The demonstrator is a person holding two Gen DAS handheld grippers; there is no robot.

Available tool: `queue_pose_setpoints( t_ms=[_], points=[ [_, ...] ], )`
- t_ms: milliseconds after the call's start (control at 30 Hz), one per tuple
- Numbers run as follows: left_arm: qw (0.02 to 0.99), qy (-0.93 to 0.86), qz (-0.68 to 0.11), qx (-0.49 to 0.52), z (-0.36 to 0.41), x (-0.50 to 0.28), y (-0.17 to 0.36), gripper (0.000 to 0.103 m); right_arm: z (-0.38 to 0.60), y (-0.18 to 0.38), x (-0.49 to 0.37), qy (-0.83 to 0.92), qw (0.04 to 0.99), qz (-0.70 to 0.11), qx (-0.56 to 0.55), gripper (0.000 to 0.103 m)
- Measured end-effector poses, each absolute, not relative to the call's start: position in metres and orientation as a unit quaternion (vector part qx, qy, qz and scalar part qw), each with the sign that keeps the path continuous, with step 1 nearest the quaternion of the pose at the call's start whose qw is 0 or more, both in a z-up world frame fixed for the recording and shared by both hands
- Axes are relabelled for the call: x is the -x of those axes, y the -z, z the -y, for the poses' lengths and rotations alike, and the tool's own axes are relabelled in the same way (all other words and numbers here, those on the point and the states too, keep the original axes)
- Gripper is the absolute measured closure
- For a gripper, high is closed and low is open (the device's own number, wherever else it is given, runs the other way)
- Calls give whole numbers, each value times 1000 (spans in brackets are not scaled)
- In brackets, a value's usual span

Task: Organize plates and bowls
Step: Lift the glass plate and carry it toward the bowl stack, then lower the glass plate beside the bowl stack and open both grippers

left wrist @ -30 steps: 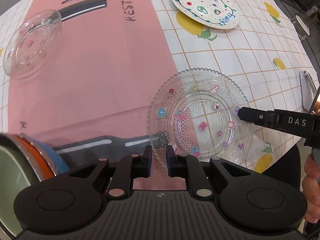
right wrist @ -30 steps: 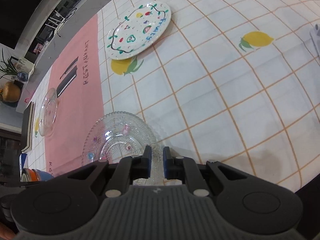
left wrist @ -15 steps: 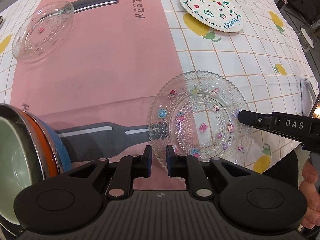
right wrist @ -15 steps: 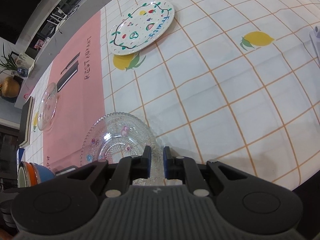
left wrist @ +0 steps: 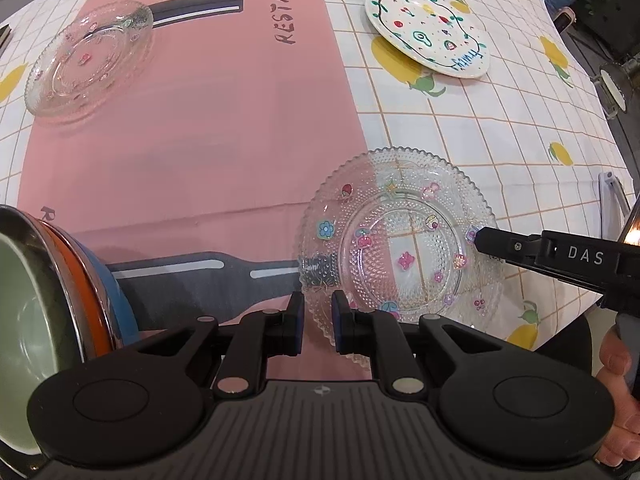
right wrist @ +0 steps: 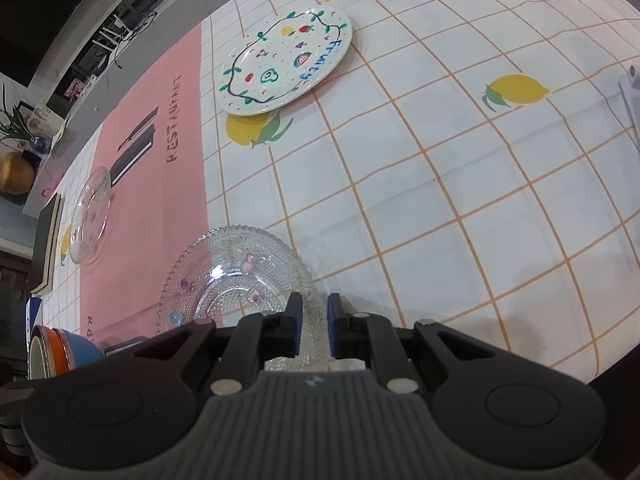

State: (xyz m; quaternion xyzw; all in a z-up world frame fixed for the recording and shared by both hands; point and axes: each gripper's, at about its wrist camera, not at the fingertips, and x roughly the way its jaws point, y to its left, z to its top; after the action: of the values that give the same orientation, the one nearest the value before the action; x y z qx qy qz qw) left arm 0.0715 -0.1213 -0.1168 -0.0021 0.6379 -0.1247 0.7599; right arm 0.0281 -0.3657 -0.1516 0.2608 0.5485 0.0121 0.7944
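A clear beaded glass plate with flower stickers (left wrist: 400,248) is held on both sides. My left gripper (left wrist: 318,322) is shut on its near rim. My right gripper (right wrist: 313,330) is shut on its opposite rim, and shows in the left wrist view (left wrist: 480,238) as a black arm marked DAS. The plate also shows in the right wrist view (right wrist: 236,284). A second clear glass plate (left wrist: 90,62) lies on the pink runner at far left. A white plate with painted fruit (left wrist: 428,32) lies at the far right. Stacked bowls, green inside, then orange and blue (left wrist: 52,300), sit at the near left.
The table has a white grid cloth with lemons (right wrist: 440,184) and a pink runner (left wrist: 200,120). A white object (right wrist: 632,92) lies at the right edge. Shelves with a plant and books (right wrist: 24,148) stand beyond the table's left side.
The view has drawn back and both far plates have shifted right. The bowl stack has come further into the left wrist view. Both grippers keep their hold on the plate.
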Motion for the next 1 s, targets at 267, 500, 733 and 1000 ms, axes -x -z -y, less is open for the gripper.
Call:
queue_pose_setpoints(
  t_ms=[267, 500, 733, 1000],
  points=[
    [763, 125, -634, 1, 120, -71, 118, 87, 362, 149, -32, -15, 796, -547, -261, 83],
    [780, 125, -613, -4, 117, -69, 110, 78, 357, 140, -29, -9, 810, -536, -239, 69],
    [816, 144, -559, 10, 110, -65, 79, 77, 342, 116, -27, -12, 844, -497, -199, 64],
    [848, 144, -509, 20, 79, -71, 39, 77, 306, 94, -33, -38, 878, -447, -165, 63]
  ],
)
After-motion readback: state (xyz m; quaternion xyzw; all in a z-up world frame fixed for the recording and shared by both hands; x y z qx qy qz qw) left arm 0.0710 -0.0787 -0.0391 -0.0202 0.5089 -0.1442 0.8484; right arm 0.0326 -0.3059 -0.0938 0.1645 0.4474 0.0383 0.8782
